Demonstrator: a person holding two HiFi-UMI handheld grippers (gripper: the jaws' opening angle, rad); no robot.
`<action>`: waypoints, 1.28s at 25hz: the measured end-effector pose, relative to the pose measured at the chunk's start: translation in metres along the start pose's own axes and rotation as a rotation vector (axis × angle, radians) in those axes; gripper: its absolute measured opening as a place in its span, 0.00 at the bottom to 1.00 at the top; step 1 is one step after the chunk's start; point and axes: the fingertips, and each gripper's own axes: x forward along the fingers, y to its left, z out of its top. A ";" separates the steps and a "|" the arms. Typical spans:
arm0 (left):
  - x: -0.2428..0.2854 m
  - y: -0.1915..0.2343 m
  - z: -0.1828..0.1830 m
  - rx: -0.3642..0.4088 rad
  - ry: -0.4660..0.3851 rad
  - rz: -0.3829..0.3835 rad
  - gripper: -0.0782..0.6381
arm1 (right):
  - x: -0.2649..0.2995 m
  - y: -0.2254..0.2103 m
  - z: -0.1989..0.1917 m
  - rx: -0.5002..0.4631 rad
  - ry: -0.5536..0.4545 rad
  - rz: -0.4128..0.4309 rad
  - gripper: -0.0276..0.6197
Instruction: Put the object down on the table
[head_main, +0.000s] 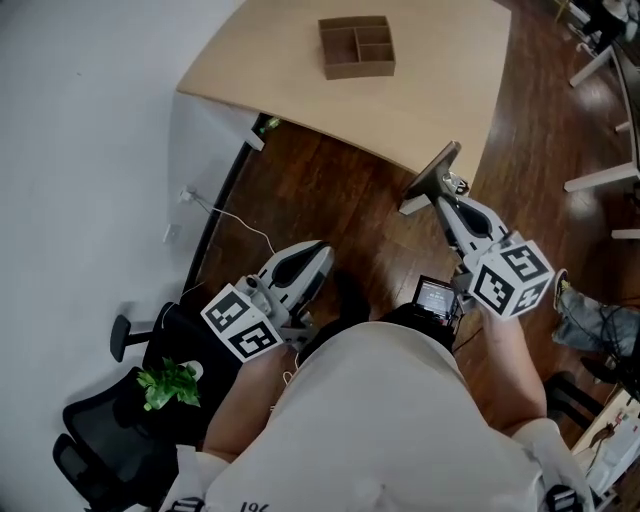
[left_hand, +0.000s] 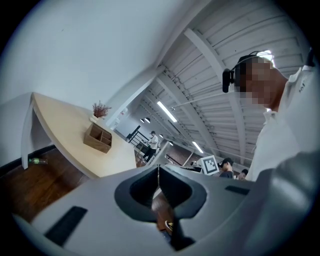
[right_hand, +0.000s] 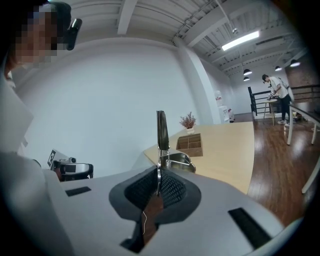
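**Clipped board (right_hand: 162, 130) pinched short of the table (head_main: 440, 90)**

Thin, stiff and probably light, with slick faces, it is best held near its metal clip (right_hand: 172, 161). The right gripper (right_hand: 158, 172) clenches its near end. Its long axis runs straight out past the fingertips, tableward. The left gripper (left_hand: 159, 172) is closed on nothing.

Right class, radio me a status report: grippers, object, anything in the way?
Left gripper shut, empty. Right gripper shut on thin board with metal clip, not yet on table. Divided wooden tray sits farther back on it.
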 end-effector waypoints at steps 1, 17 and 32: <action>0.002 0.004 0.002 0.003 0.007 -0.007 0.11 | 0.004 -0.001 0.002 0.004 -0.007 -0.008 0.05; 0.080 0.053 0.048 -0.002 0.004 -0.011 0.11 | 0.076 -0.064 0.051 -0.014 0.000 0.025 0.05; 0.169 0.070 0.096 0.023 0.015 -0.035 0.11 | 0.123 -0.117 0.094 -0.051 0.060 0.084 0.05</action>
